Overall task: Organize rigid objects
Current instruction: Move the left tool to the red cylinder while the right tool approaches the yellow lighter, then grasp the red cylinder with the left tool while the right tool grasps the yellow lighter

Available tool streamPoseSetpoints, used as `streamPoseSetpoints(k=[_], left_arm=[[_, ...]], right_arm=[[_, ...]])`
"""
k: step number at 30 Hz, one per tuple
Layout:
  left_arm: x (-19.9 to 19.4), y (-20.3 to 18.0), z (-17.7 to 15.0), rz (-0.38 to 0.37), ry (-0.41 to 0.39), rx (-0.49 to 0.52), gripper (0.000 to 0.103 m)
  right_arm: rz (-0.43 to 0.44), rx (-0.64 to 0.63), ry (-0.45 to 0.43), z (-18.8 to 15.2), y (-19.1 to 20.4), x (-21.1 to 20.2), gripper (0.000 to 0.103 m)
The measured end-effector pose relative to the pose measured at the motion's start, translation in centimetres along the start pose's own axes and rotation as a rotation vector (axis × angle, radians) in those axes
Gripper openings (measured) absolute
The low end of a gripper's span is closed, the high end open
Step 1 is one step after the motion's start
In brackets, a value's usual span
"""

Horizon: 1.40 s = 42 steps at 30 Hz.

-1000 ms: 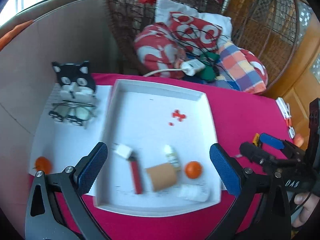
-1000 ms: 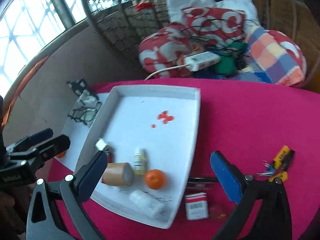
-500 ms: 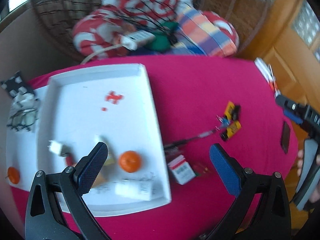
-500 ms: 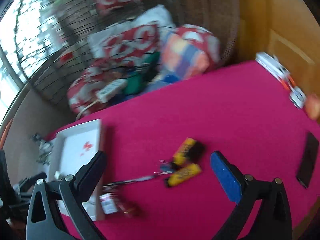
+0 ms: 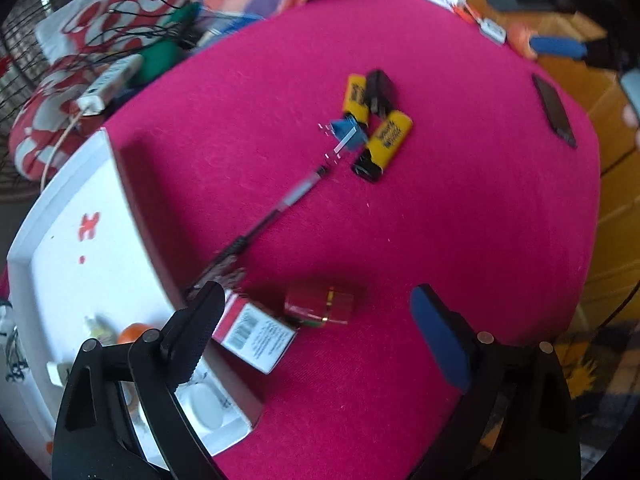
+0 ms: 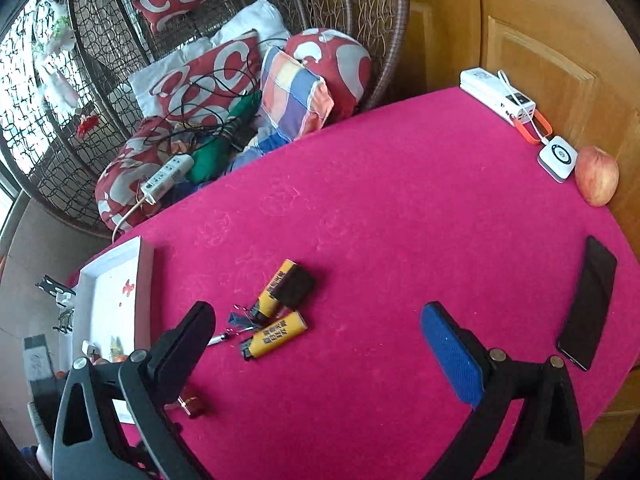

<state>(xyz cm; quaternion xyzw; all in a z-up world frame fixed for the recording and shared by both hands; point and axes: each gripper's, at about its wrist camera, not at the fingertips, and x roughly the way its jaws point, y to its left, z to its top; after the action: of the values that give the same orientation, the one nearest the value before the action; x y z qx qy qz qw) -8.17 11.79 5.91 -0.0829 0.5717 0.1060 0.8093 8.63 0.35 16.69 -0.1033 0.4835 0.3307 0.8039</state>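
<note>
Currently the left gripper (image 5: 316, 328) hovers over the red cylinder (image 5: 320, 305), which lies on its side on the table (image 5: 460, 208), just beside the red-and-white carton (image 5: 254, 334) next to the white tray (image 5: 72, 280). Its jaws are closing, with the cylinder between them but no pad touching it. The right gripper (image 6: 320, 340) has its jaws spread wide and empty above bare cloth.

Handling judgement:
- Red cylinder: small, stiff, probably light; the glossy round body may roll or slip. Grip across the barrel at mid-length, away from the gold band.
- Carton: light, thin-walled, crushable. Take it across the narrow faces with gentle pressure.
- Yellow lighters (image 6: 276, 334): hard, smooth plastic; two lie close together against a black block (image 6: 294, 286). Grip one across its flat sides.
- Pen (image 5: 288, 200): thin and low on the cloth; expect a difficult pinch at mid-length.
</note>
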Motion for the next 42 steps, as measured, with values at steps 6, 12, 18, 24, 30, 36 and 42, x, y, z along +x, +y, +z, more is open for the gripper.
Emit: streamPoseSetpoints(k=[6,12,18,24,30,36,42], left_arm=[[1.8,-0.6,0.2,0.049,0.058,0.038,0.078],[2.1,-1.0,-0.1,0.031,0.089,0.027,0.042],[0.5,0.6,-0.5,-0.003,0.071,-0.092,0.042],[-1.4,1.1,-0.7,0.004,0.033,-0.150,0.042],[-2.0,1.3,-0.7,-0.007,0.012,-0.181,0.042],[-3.4,1.6,0.3,-0.031,-0.037,-0.234,0.042],[-7.6,2.1,2.0,0.041,-0.172,-0.249,0.042]], right_arm=[[0.033,-0.086,0.095,-0.5,0.6,2.1,0.103],[0.054,-0.274,0.197,-2.6,2.9,6.2,0.103],[0.021,-0.435,0.235,-3.5,6.2,10.1,0.103],[-0.008,-0.531,0.271,-4.3,8.0,12.7,0.103],[-0.039,-0.554,0.319,-5.3,8.0,14.3,0.100],[0.012,-0.557,0.276,-5.2,6.4,12.3,0.080],[0.093,-0.466,0.153,-3.4,4.9,5.8,0.080]])
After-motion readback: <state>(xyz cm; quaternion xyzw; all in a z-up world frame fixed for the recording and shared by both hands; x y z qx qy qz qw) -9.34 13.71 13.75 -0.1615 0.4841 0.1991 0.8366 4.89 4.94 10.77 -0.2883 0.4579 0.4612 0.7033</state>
